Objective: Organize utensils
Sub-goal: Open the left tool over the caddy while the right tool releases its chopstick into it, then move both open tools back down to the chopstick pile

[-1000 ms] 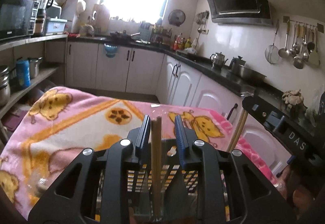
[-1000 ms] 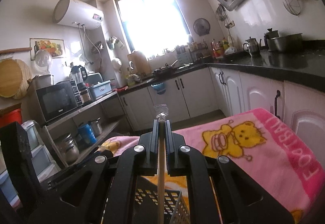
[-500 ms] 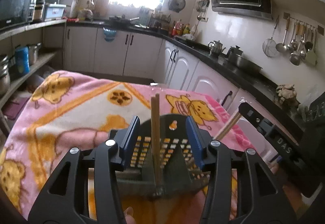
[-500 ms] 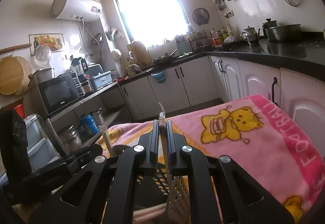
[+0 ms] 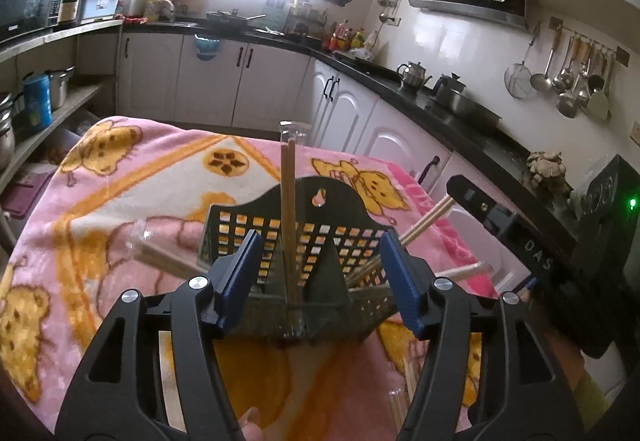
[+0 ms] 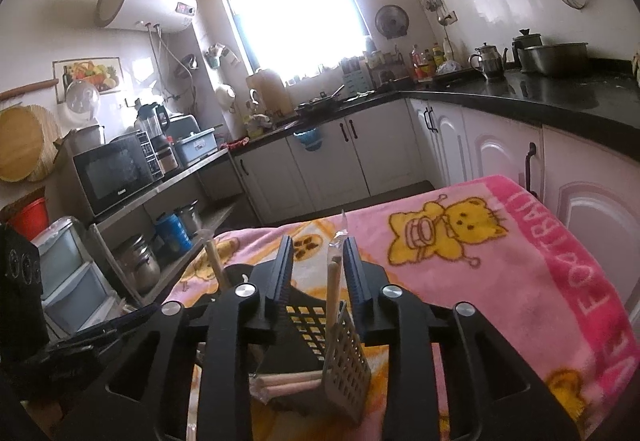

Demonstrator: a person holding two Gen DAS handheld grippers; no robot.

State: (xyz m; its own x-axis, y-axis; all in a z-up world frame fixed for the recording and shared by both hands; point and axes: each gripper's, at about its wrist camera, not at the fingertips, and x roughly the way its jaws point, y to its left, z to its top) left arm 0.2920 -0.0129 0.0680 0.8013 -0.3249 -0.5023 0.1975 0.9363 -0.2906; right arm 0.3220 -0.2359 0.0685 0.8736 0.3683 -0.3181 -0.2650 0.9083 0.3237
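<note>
A dark perforated utensil basket stands on the pink blanket. A pair of wooden chopsticks stands upright in its middle. More chopsticks lean out to its right, and a wrapped pair lies at its left. My left gripper is open and empty, just in front of the basket. My right gripper is open above the basket; a wrapped chopstick pair stands free between its jaws. Another pair lies below.
Kitchen counters and white cabinets run behind the table. The right gripper's body shows at the right of the left wrist view. Shelves with pots stand to the left. Loose chopsticks lie on the blanket near me.
Both grippers have opened and let go of their chopstick pairs, which now stand in the basket. The left gripper has drawn back from the basket.
</note>
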